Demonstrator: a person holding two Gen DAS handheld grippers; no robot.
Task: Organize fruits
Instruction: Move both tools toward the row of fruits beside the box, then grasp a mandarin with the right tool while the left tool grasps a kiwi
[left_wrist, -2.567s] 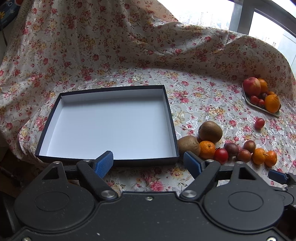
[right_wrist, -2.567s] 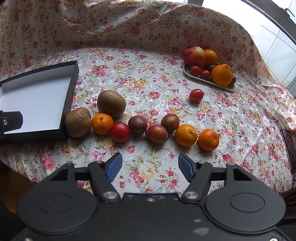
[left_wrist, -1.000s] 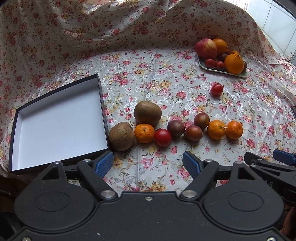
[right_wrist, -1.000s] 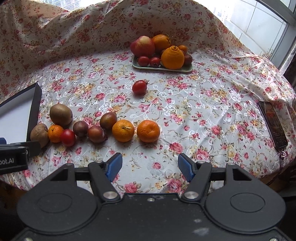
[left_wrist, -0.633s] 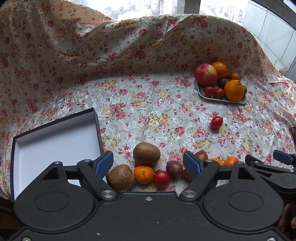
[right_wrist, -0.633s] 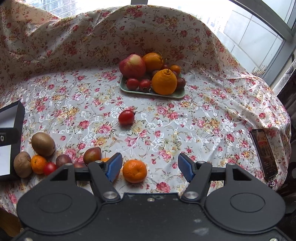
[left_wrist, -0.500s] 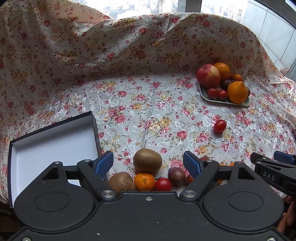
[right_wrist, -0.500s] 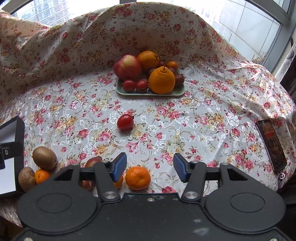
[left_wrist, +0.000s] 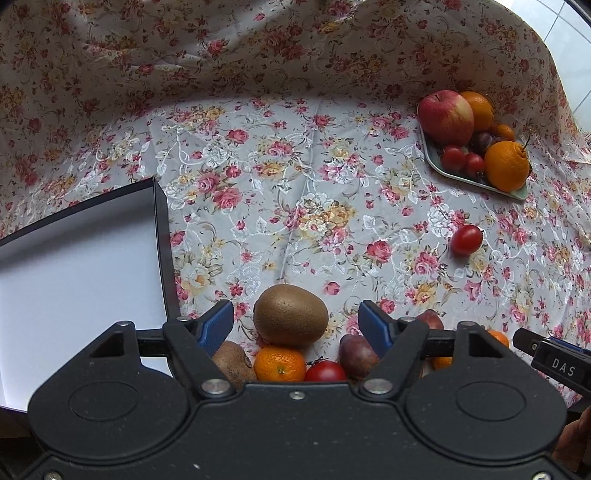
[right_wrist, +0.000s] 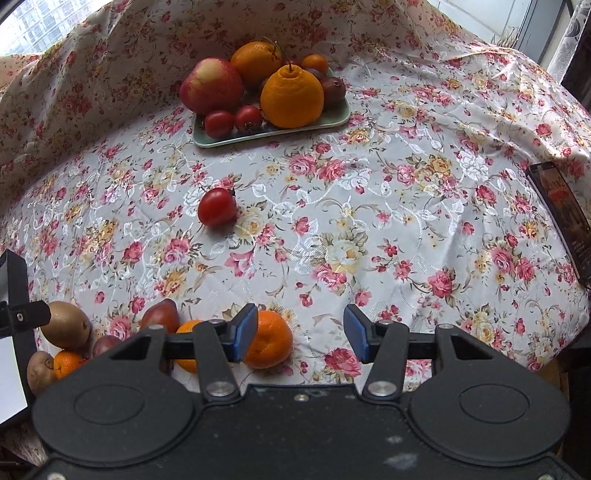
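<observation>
A row of loose fruit lies near the table's front edge. In the left wrist view my left gripper (left_wrist: 296, 322) is open, with a brown kiwi (left_wrist: 290, 314) between its blue pads; a mandarin (left_wrist: 279, 363), a tomato (left_wrist: 325, 371) and a plum (left_wrist: 356, 353) lie partly under it. In the right wrist view my right gripper (right_wrist: 301, 333) is open, its left pad (right_wrist: 245, 330) in front of a mandarin (right_wrist: 271, 341). A lone tomato (right_wrist: 217, 206) lies mid-table. A green tray (right_wrist: 325, 120) at the back holds an apple (right_wrist: 211, 85), oranges and tomatoes.
A black box with a white inside (left_wrist: 74, 266) stands at the left, open. A dark phone (right_wrist: 563, 221) lies near the right table edge. Flowered cloth (left_wrist: 295, 177) covers the table and rises behind it. The right gripper's tip (left_wrist: 554, 360) shows at the left view's right edge.
Both grippers have dropped lower and closer to the fruit row. The kiwi now sits between the left pads, and the right pads have narrowed a little near the mandarin.
</observation>
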